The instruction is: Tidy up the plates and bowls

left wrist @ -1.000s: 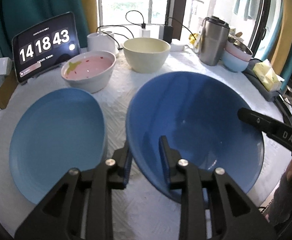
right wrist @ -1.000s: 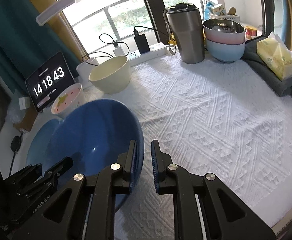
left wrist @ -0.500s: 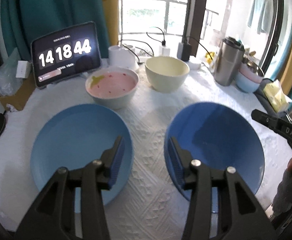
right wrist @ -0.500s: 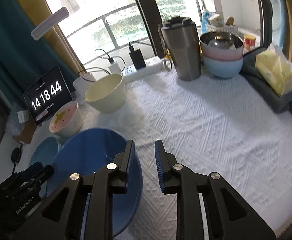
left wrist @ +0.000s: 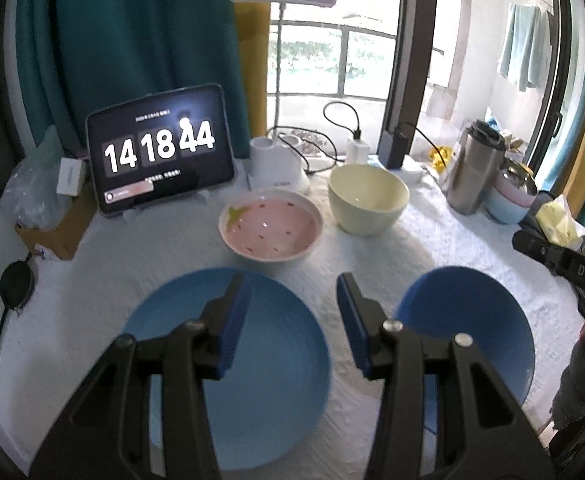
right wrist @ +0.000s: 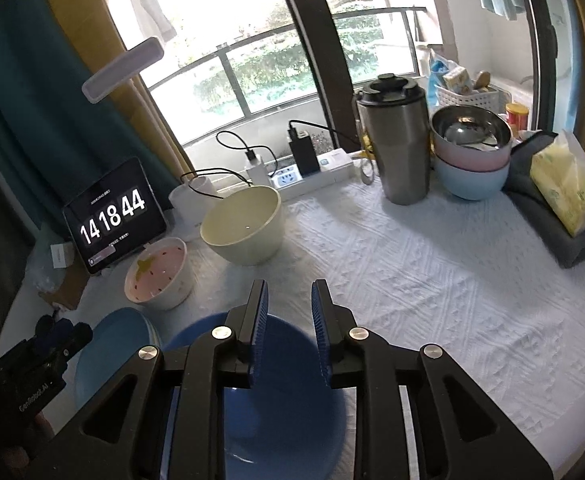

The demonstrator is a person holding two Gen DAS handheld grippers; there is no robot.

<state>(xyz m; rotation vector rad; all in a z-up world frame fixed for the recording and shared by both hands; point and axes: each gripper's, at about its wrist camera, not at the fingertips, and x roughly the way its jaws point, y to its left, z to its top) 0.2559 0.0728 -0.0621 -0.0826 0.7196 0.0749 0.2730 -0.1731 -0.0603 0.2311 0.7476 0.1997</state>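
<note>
A: Left wrist view, centre: what reads "14 18 44"?
B: The tablet clock, upper left. The left gripper is released, empty, over the light blue plate; the dark blue bowl sits lower right on the tabletop.
A: Right wrist view?
B: The right gripper, fingers parted, empty, above that bowl; lower left, lettering "GenRobot.AI".

Teal curtain hangs left of a bright window — white-clothed table below
</note>
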